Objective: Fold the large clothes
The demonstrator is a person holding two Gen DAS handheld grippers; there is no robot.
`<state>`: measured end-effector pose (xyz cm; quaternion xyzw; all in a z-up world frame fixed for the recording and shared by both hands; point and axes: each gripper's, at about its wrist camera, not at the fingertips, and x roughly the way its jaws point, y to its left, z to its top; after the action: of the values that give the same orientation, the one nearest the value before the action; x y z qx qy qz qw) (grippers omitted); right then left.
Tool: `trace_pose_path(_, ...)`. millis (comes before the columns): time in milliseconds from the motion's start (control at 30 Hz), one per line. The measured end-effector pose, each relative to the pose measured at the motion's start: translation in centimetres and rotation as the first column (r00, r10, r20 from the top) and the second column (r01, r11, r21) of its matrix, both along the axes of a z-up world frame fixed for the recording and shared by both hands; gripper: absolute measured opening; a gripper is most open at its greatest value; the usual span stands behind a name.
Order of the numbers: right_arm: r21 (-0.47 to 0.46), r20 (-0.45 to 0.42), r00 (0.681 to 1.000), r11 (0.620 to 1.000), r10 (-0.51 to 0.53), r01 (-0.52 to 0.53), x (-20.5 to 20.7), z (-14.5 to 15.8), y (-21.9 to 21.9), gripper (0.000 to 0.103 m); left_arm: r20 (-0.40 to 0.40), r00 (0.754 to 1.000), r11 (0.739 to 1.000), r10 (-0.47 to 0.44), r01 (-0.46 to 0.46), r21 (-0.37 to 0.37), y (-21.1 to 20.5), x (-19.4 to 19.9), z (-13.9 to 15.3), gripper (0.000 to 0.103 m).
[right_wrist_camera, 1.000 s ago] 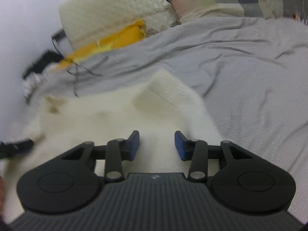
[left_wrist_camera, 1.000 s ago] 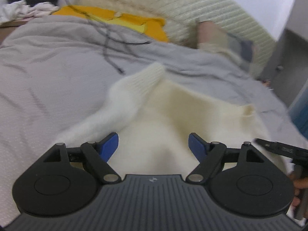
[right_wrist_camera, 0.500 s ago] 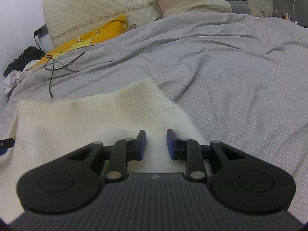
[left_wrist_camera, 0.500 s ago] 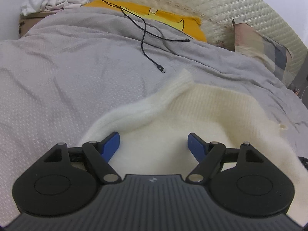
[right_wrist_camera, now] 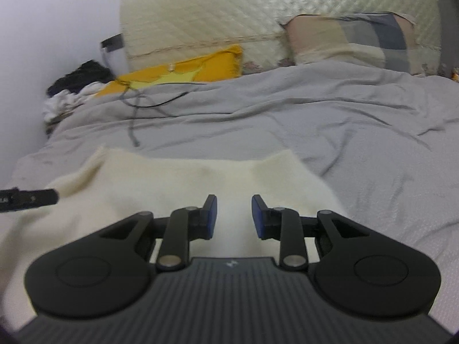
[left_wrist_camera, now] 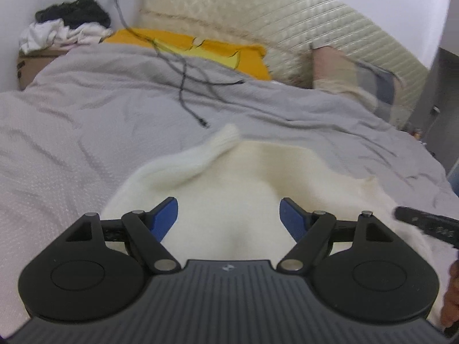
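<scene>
Cream sweater (left_wrist_camera: 258, 177) spread on the grey duvet (left_wrist_camera: 71, 132) near the bed's foot edge, one sleeve (left_wrist_camera: 200, 154) thrown inward across it. Left gripper (left_wrist_camera: 228, 215) over the sweater, jaws wide, gripping nothing. Right gripper (right_wrist_camera: 233, 216) over the sweater's right part, jaws opening, no cloth pinched. Black cable (left_wrist_camera: 186, 91) beyond, toward the yellow pillow (left_wrist_camera: 229, 54) at the headboard (left_wrist_camera: 272, 14).

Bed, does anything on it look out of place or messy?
A loose black cable trails across the grey cover just beyond the cream sweater. The sweater's sleeve is flopped across its body, not flat. Nothing looks spilled or damaged.
</scene>
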<state>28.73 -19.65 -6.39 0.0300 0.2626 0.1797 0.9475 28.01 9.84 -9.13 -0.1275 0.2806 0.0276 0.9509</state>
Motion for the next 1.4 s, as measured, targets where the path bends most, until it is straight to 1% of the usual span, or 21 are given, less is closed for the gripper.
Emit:
trace_pose_path(100,-0.003,-0.028,0.999,1.0,0.022,-0.022,-1.4,-0.3,0.6,0.029,0.013,0.999,0.999,-0.038,0.038,0.005,-1.5,-1.7,0.7,0.082)
trace_pose_path(200,-0.037,-0.044,0.999,0.999,0.02,-0.021,-2.2,-1.1,1.1,0.028,-0.01,0.997,0.997,-0.075,0.076,0.024,-2.9,-2.3,0.2,0.082)
trace_pose_path(300,-0.016,-0.085,0.996,1.0,0.009,-0.011,-1.6,-2.1,0.7,0.028,-0.074,0.993,0.994,-0.088,0.092,0.056,-3.9,-1.6,-1.2,0.082)
trace_pose_path(367,0.006,-0.125,0.992,1.0,0.003,-0.003,-0.8,-3.0,0.5,0.027,-0.132,0.987,0.993,-0.087,0.096,0.061,-4.1,-0.7,-2.8,0.082)
trace_pose_path(400,0.005,-0.141,0.99,1.0,0.008,-0.008,-0.4,-3.6,0.7,0.027,-0.165,0.983,0.993,-0.081,0.094,0.072,-4.3,-0.2,-3.6,0.082)
trace_pose_path(433,0.002,-0.151,0.988,1.0,0.016,-0.016,-0.2,-4.2,0.8,0.027,-0.181,0.98,0.992,-0.08,0.096,0.081,-4.4,0.3,-4.3,0.082)
trace_pose_path(500,-0.005,-0.16,0.987,1.0,0.021,-0.022,0.4,-5.1,1.2,0.027,-0.192,0.978,0.989,-0.077,0.1,0.112,-4.9,0.9,-4.9,0.082)
trace_pose_path(567,-0.013,-0.16,0.987,1.0,0.022,-0.024,0.6,-5.4,1.5,0.027,-0.197,0.977,0.986,-0.077,0.104,0.131,-5.2,1.2,-4.9,0.082)
trace_pose_path(633,-0.006,-0.16,0.987,1.0,0.021,-0.022,0.4,-5.3,1.3,0.027,-0.191,0.978,0.986,-0.079,0.105,0.131,-5.2,1.0,-4.8,0.082)
trace_pose_path(800,0.032,-0.145,0.989,0.999,0.0,0.004,-1.5,-4.2,0.4,0.027,-0.157,0.985,0.992,-0.077,0.092,0.089,-4.7,-1.4,-3.0,0.082)
trace_pose_path(900,0.042,-0.123,0.992,0.999,-0.023,0.029,-3.7,-3.0,-0.1,0.028,-0.131,0.987,0.991,-0.094,0.105,0.083,-5.2,-4.1,-1.4,0.083)
trace_pose_path(933,0.046,-0.117,0.993,0.998,-0.032,0.038,-4.6,-2.5,-0.4,0.031,-0.119,0.988,0.99,-0.101,0.111,0.083,-5.4,-5.0,-0.8,0.083)
trace_pose_path(967,0.057,-0.115,0.992,0.997,-0.044,0.051,-5.5,-2.1,-0.7,0.031,-0.108,0.988,0.99,-0.109,0.118,0.081,-5.7,-5.9,-0.3,0.083)
trace_pose_path(1100,0.1,-0.113,0.99,0.99,-0.084,0.095,-8.9,-0.7,-2.2,0.031,-0.059,0.989,0.99,-0.136,0.139,0.039,-6.5,-10.1,1.7,0.083)
trace_pose_path(1200,0.188,-0.141,0.982,0.971,-0.123,0.149,-11.4,0.1,-4.1,0.031,-0.038,0.988,0.989,-0.149,0.149,0.012,-7.1,-12.9,2.6,0.083)
trace_pose_path(1267,0.247,-0.178,0.972,0.949,-0.155,0.196,-12.7,0.3,-5.3,0.031,-0.037,0.987,0.988,-0.155,0.154,-0.009,-7.4,-14.4,2.8,0.083)
trace_pose_path(1333,0.294,-0.221,0.959,0.926,-0.176,0.238,-13.8,0.2,-6.3,0.031,-0.047,0.988,0.987,-0.149,0.146,-0.065,-7.3,-15.7,2.7,0.083)
trace_pose_path(1400,0.346,-0.288,0.942,0.898,-0.173,0.271,-14.7,-0.4,-7.2,0.031,-0.065,0.987,0.982,-0.146,0.137,-0.131,-6.9,-16.5,2.3,0.083)
